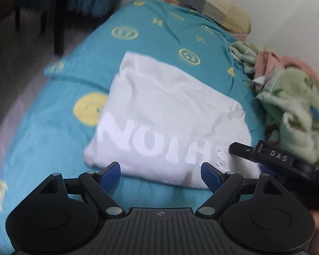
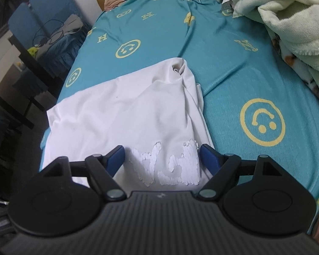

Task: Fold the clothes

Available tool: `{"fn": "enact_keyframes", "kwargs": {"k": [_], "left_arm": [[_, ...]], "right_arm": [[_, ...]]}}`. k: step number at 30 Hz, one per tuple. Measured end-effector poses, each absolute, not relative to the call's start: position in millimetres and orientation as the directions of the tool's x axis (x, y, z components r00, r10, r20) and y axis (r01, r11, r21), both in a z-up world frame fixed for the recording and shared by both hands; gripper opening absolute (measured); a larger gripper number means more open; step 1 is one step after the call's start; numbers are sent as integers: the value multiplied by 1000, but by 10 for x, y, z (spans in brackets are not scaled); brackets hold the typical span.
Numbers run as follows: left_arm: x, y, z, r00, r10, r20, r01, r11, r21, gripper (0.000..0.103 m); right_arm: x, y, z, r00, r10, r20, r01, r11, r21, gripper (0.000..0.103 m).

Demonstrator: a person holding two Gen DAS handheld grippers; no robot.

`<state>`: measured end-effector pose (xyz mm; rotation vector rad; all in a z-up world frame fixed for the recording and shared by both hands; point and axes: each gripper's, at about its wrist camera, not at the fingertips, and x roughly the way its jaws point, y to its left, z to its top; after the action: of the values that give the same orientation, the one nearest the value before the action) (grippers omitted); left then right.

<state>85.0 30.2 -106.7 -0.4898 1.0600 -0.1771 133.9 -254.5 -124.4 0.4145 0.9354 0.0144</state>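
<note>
"DAS" on the right claw; "H" letters (yellow) on bedsheet.

Teal smiley bedsheet; checked pillow; green fleece blanket rumpled alongside.

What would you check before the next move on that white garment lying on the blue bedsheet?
1. Left gripper jaws open, nothing pinched: ok.
2. Right gripper jaws open, cloth seen between them but not pressed: ok.
3. White garment already folded to a compact shape: ok, a rough rectangle.
4. Far right corner of the garment lying flat: not ok, it is bunched into a pucker.
5. Bedsheet bare beside the garment, fleece blanket apart from it: ok.
6. Layers underneath aligned: cannot tell, hidden.
</note>
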Motion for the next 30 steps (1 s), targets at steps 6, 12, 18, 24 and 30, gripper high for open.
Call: {"fn": "enact_keyframes", "kwargs": {"k": [6, 12, 18, 24, 30], "left_arm": [[941, 513, -1536, 382, -482, -789, -275, 755, -595, 89], [1010, 647, -1612, 487, -499, -716, -314, 666, -677, 87], [1029, 758, -1673, 551, -469, -690, -358, 614, -704, 63], [1006, 791, -1591, 600, -438, -670, -330, 628, -705, 37], [1016, 824, -1443, 661, -470, -585, -261, 587, -766, 36]], "right_arm": [[1312, -2667, -1218, 615, 231, -754, 213, 872, 441, 81], [1304, -2747, -1231, 617, 254, -744, 250, 834, 492, 80], [1276, -2814, -1197, 628, 289, -722, 266, 793, 548, 81], [1077, -2922, -1067, 670, 446, -593, 261, 607, 751, 81], [837, -2822, -1241, 653, 559, -511, 340, 387, 857, 82]]}}
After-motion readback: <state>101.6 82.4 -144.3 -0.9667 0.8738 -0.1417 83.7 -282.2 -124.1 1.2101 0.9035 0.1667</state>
